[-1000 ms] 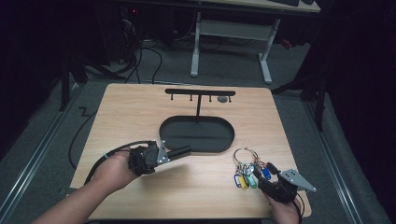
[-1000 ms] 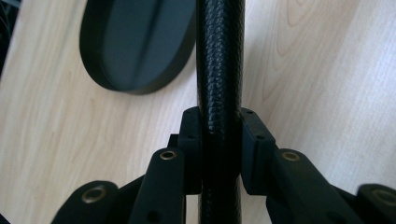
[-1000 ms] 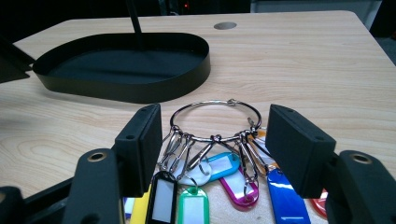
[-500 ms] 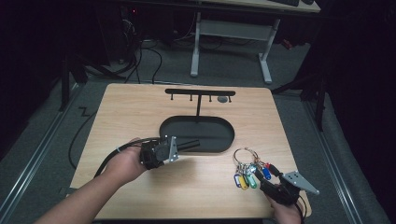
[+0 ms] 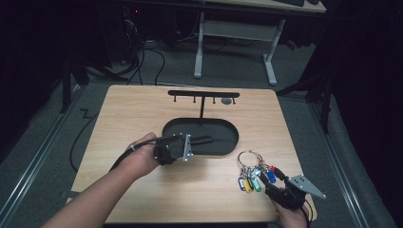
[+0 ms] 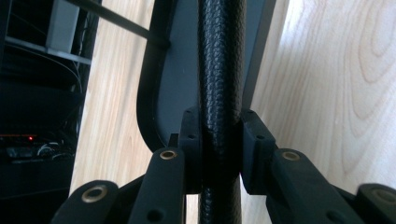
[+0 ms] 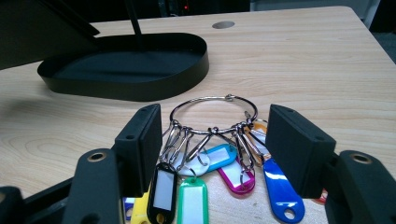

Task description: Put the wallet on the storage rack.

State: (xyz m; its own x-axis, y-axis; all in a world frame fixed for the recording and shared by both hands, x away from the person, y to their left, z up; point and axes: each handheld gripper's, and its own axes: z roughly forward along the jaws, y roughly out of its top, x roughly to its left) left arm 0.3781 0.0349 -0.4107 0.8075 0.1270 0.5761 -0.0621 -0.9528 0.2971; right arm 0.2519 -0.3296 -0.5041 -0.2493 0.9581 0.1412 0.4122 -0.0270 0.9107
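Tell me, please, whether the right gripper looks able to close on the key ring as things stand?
Probably yes: the right gripper stands open around the key ring and its tags, with nothing between.

I can read no text, label, brand or number anywhere; the key tags [image 7: 192, 201] show blank paper windows to me.

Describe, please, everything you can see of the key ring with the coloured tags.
The key ring is a thin loop of bright metal wire lying flat on the wooden table, near its front right corner, beside the black oval tray and apart from it. Small metal clips hang many plastic tags on it: black, green, yellow, light blue, pink and blue, each with a pale label window. The tags fan toward the right gripper, whose open jaws stand on either side of them without pressing.
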